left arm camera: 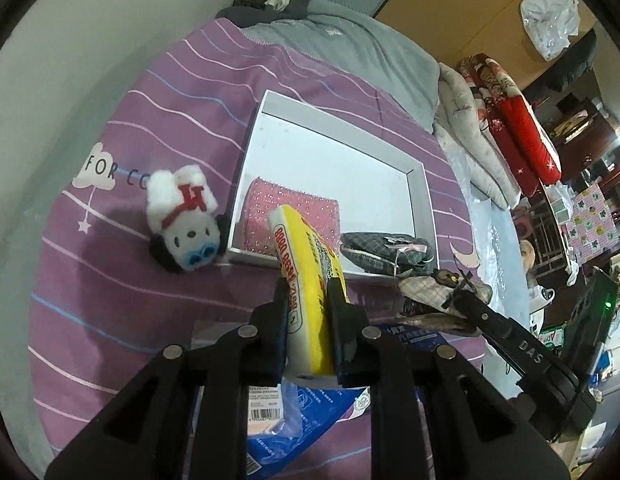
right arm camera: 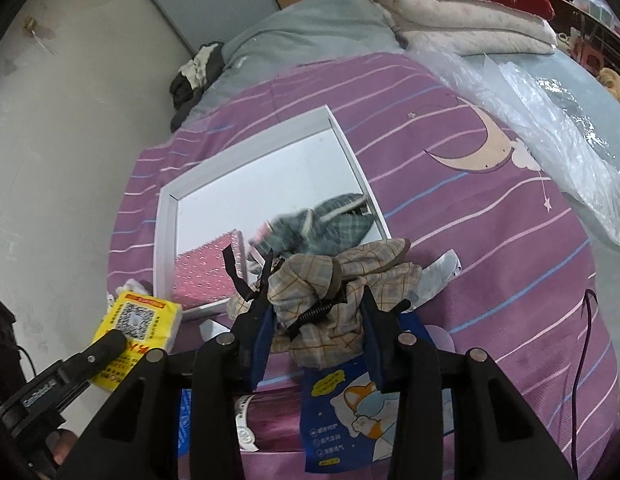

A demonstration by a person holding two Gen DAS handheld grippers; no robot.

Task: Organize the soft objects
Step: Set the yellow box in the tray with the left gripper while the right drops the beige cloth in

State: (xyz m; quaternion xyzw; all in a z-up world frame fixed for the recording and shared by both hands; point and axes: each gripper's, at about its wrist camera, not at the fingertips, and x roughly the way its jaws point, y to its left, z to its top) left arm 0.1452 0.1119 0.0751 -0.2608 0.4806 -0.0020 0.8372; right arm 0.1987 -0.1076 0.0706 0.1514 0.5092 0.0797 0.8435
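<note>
In the right wrist view the green plaid cloth inside the white tray is smeared by blur, so its folds cannot be read. The pink sponge cloth is partly covered by a black strap at frame centre. The blue packet runs behind the gripper arms at the bottom. In the left wrist view, print on the yellow tissue pack is too small to read, and the barcode label, perhaps a price tag, is half hidden.

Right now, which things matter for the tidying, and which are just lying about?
In the job: tissue pack in left tongs; beige plaid cloth in right tongs; white tray with pink cloth and grey plaid cloth; plush toy.
Lying about: blue packet; quilts; plastic bag.
</note>
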